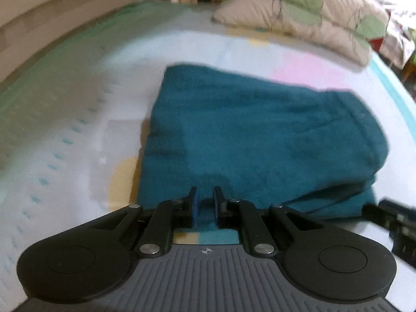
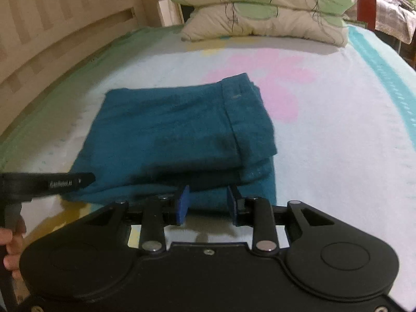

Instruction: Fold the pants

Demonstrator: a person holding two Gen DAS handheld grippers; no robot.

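Observation:
The teal pants [image 1: 247, 135] lie folded into a compact stack on the bed; they also show in the right wrist view [image 2: 176, 135], with the waistband on the right side. My left gripper [image 1: 206, 195] is open with a narrow gap, empty, at the near edge of the stack. My right gripper [image 2: 208, 195] is open, empty, at the near right edge of the stack. The right gripper's body shows at the right edge of the left wrist view [image 1: 390, 221]; the left gripper shows at the left of the right wrist view [image 2: 49, 183].
The pastel patterned bedsheet [image 2: 325, 156] covers the bed. Two stacked pillows [image 2: 260, 7] lie at the head. A wooden slatted bed rail [image 2: 52, 26] runs along the left. Cluttered items stand beyond the far right corner [image 2: 395, 10].

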